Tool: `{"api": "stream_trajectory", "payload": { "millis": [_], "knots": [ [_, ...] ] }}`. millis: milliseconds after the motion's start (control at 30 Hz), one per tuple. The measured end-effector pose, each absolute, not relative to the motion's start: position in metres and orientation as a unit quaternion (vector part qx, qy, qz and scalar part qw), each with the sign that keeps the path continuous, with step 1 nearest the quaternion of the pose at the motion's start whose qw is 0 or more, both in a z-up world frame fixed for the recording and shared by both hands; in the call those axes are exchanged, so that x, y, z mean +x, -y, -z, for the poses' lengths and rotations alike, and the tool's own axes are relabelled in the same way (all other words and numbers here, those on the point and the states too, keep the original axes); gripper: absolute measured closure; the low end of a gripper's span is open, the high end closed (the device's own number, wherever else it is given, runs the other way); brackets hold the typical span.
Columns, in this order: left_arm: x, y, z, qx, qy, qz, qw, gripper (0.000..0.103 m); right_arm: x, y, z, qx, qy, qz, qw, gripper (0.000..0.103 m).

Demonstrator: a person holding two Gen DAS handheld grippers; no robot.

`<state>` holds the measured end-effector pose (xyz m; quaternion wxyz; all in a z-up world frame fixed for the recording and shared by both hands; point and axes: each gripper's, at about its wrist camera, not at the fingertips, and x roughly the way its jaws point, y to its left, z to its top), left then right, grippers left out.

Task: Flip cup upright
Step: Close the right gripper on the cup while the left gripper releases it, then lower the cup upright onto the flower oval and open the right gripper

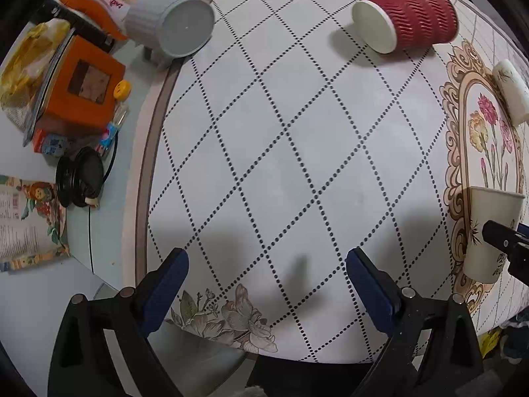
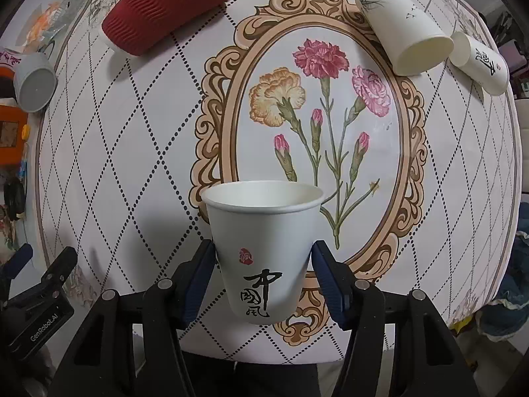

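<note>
white cup [image 2: 263,251] upright, mouth up, gripped by right gripper [image 2: 263,254] jaws over worktop [image 2: 132,165] | left gripper [image 1: 267,264] jaws open, empty | red cup [image 2: 162,8] lies sideways | release pending

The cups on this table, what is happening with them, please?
A person works with two handheld claws. The right claw grips a white paper cup with black calligraphy, mouth up, over the patterned tablecloth. The left claw is open and holds nothing. Lying on their sides are a red ribbed cup, a grey cup and two more white cups.
</note>
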<state>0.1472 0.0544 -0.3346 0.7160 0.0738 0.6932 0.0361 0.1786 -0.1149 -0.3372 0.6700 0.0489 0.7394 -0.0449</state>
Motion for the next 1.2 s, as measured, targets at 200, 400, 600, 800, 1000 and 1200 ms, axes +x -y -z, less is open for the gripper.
{"api": "stream_trajectory", "payload": {
  "millis": [200,400,600,800,1000,1200],
  "knots": [
    [0.152,-0.051,0.335,0.049,-0.707,-0.023,0.705,0.005,0.17,0.119,0.328,0.082,-0.717,0.047,0.691,0.042],
    [0.163,-0.048,0.341,0.017,-0.725,-0.015,0.688,0.005,0.173,0.133,0.301,0.107,-0.639,0.052,0.76,0.042],
    [0.177,-0.041,0.348,0.046,-0.719,-0.02,0.694,0.005,0.191,0.136,0.282,0.101,-0.538,0.077,0.833,0.043],
    [0.182,-0.033,0.367,0.07,-0.713,-0.02,0.697,0.005,0.194,0.122,0.293,0.048,-0.459,0.099,0.882,0.043],
    [0.173,-0.03,0.379,0.084,-0.714,-0.008,0.695,0.006,0.171,0.108,0.308,0.001,-0.437,0.092,0.895,0.042],
    [0.152,-0.027,0.369,0.09,-0.699,0.006,0.709,0.005,0.154,0.109,0.311,0.019,-0.469,0.085,0.879,0.039]
  ]
}}
